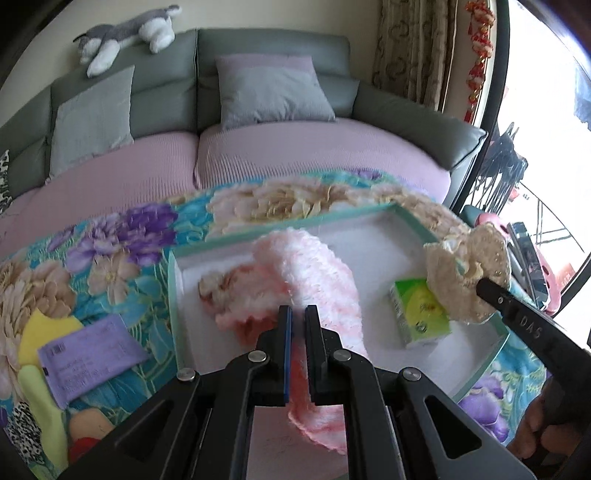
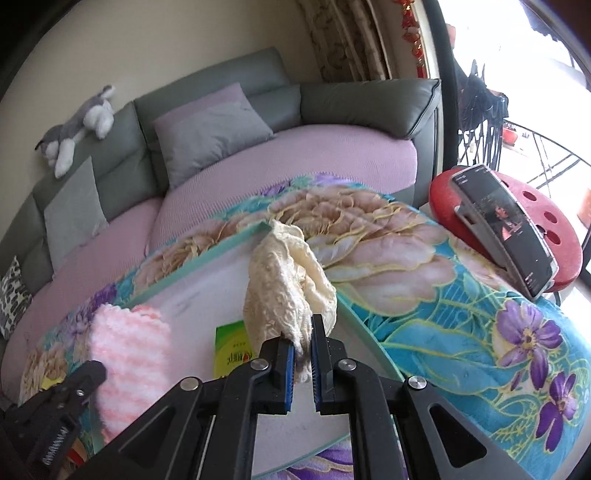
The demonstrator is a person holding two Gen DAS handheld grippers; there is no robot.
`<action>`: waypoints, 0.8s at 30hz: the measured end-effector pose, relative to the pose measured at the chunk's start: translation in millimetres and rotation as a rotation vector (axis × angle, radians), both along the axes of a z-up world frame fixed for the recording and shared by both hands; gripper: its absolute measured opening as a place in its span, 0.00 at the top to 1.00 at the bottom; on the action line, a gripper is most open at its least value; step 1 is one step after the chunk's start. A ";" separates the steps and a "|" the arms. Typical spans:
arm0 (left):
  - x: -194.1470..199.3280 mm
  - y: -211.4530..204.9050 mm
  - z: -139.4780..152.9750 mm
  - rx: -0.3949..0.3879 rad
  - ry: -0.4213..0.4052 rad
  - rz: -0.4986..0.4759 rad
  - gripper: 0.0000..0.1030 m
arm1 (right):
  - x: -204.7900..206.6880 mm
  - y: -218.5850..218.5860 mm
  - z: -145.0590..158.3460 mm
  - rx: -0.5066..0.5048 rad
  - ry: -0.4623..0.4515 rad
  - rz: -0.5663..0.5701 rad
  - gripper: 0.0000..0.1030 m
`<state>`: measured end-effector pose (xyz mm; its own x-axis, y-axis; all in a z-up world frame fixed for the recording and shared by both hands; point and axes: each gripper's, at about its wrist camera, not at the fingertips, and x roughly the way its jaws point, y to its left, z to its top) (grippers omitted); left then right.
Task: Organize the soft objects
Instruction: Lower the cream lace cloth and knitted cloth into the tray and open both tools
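Note:
My left gripper (image 1: 298, 312) is shut on a fluffy pink cloth (image 1: 314, 273) and holds it over the white tray (image 1: 384, 236) with a teal rim. The pink cloth also shows in the right wrist view (image 2: 125, 354). My right gripper (image 2: 303, 334) is shut on a cream textured cloth (image 2: 288, 284) above the tray's right side (image 2: 207, 291). In the left wrist view the cream cloth (image 1: 465, 273) hangs from the right gripper (image 1: 484, 286). A green tissue pack (image 1: 421, 314) lies in the tray.
The tray sits on a floral blanket (image 1: 122, 236). A purple packet (image 1: 88, 354) and yellow cloth (image 1: 44, 328) lie at the left. Behind are a sofa with cushions (image 1: 273, 92) and a plush husky (image 1: 125, 33). A phone (image 2: 506, 221) rests on a red stool (image 2: 554, 236) at the right.

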<state>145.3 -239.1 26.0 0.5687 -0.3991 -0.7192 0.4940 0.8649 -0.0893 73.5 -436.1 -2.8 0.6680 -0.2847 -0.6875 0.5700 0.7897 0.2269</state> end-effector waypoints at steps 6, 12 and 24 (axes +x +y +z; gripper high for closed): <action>2.6 3.3 -16.6 0.020 0.062 0.017 0.93 | 4.9 -4.0 -16.5 0.071 0.065 0.011 0.92; 4.6 10.4 -26.4 0.020 0.098 0.033 0.93 | 9.7 -2.4 -25.3 0.106 0.091 0.031 0.92; 6.8 21.1 -26.4 0.002 0.104 0.051 0.92 | 15.3 4.1 -29.1 0.153 0.087 0.073 0.89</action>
